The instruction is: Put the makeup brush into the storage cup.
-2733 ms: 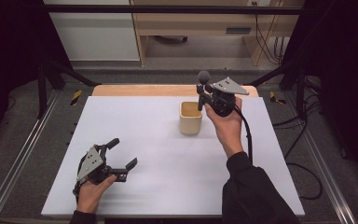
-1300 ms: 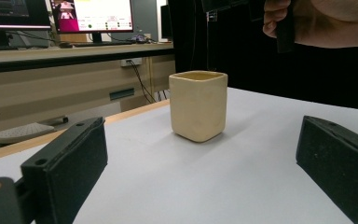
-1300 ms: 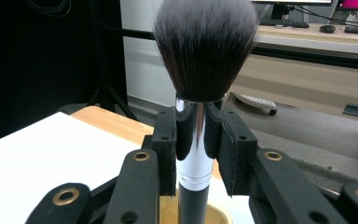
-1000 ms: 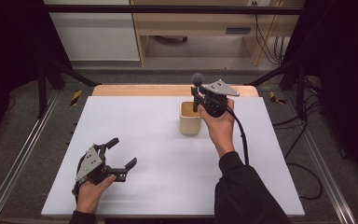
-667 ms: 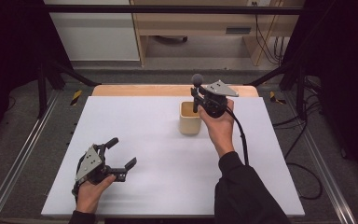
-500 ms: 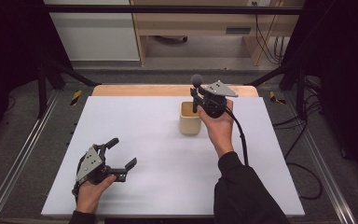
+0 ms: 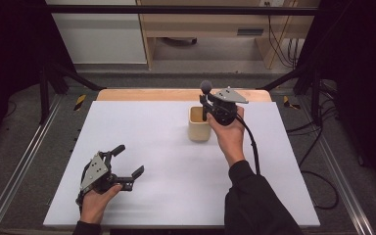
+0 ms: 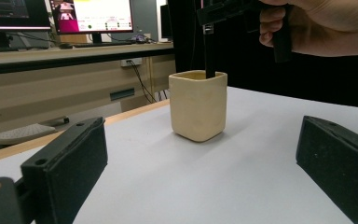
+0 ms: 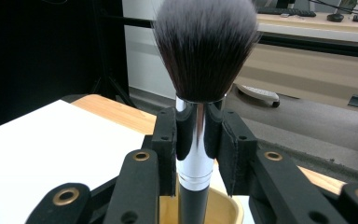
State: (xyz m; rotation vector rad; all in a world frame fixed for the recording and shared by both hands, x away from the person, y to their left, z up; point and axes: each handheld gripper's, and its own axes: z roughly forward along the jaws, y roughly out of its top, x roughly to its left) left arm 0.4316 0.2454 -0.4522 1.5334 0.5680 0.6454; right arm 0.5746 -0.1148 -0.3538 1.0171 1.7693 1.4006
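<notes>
Right gripper [image 7: 206, 104] is clamped on the brush [image 7: 205, 93], pads pinching the silver ferrule just below the bristles. In the right gripper view the brush [image 9: 200, 121] stands upright between the two jaws, dark bristle head up top, black handle running down past the pads into the cream cup [image 9: 223, 210] directly underneath.

High view: brush is vertical over the cup [image 7: 198, 128], bristle head sticking up above the gripper, lower handle inside the cup's opening. Can't tell whether the handle end touches the cup bottom. Cup sits on the white table [image 7: 166, 147], toward the far edge, right of centre. Right hand [image 7: 227, 132] comes at it from the near side, so the gripper is just beside and above the cup rim.

Left gripper view confirms: black handle [image 8: 209, 51] drops into the cup [image 8: 198, 105] near its rear wall, right hand above it.

Left gripper [image 7: 127, 166] rests on the table at the near left corner, well apart from cup and brush, jaws spread wide with nothing between them, pointed toward the cup.
</notes>
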